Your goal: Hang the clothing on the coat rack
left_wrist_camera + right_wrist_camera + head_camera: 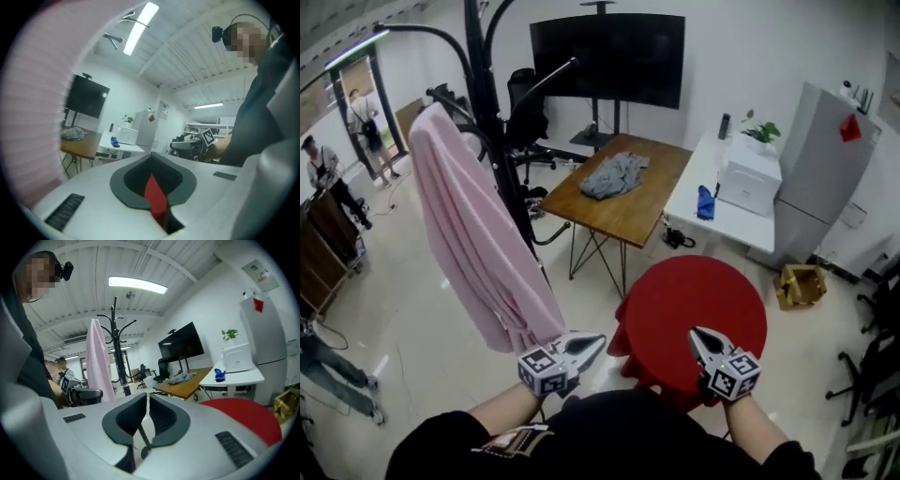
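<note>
A pink garment (478, 253) hangs from an arm of the black coat rack (487, 84) at the left; it also shows in the right gripper view (98, 362) and fills the left edge of the left gripper view (33, 117). A grey garment (615, 174) lies crumpled on the wooden table (647, 211). My left gripper (598, 339) is shut and empty, just right of the pink garment's lower hem. My right gripper (694, 332) hovers over the red stool (694, 300), jaws together with nothing between them.
A black screen (609, 56) stands behind the wooden table. To the right are a white table (712, 211) with a printer (750, 178) and a blue item, a grey cabinet (825, 169), and a cardboard box (802, 284). Two people stand far left.
</note>
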A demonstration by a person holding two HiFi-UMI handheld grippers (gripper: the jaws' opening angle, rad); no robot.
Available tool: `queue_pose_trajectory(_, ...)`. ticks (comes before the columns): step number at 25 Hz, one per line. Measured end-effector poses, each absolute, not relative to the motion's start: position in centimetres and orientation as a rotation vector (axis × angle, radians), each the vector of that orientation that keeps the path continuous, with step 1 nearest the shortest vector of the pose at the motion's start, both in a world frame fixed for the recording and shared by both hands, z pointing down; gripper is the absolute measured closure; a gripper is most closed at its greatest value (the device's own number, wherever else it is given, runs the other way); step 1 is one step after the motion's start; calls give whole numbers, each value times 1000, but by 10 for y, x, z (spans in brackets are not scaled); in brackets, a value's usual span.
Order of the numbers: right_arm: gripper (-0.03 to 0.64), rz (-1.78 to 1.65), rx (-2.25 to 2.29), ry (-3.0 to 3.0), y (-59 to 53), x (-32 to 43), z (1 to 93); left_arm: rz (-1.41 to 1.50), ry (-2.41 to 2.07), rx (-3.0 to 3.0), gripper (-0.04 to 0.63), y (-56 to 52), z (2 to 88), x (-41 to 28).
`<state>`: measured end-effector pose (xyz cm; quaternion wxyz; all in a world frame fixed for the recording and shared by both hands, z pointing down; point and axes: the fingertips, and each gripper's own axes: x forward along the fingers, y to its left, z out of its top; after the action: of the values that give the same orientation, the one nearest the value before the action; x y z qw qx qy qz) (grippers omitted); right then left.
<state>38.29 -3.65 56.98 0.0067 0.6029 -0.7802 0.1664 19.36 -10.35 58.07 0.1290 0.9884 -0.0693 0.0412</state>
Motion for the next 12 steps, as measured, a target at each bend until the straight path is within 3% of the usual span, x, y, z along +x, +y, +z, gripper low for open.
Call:
queue_pose_trajectory(5, 617, 574, 2138, -2293, 6, 439, 583, 166, 66, 2909, 592, -98, 568, 275)
queue_pose_trajectory(12, 617, 601, 2312, -2224, 30, 459, 583, 190, 240, 2839, 592, -80, 575, 346)
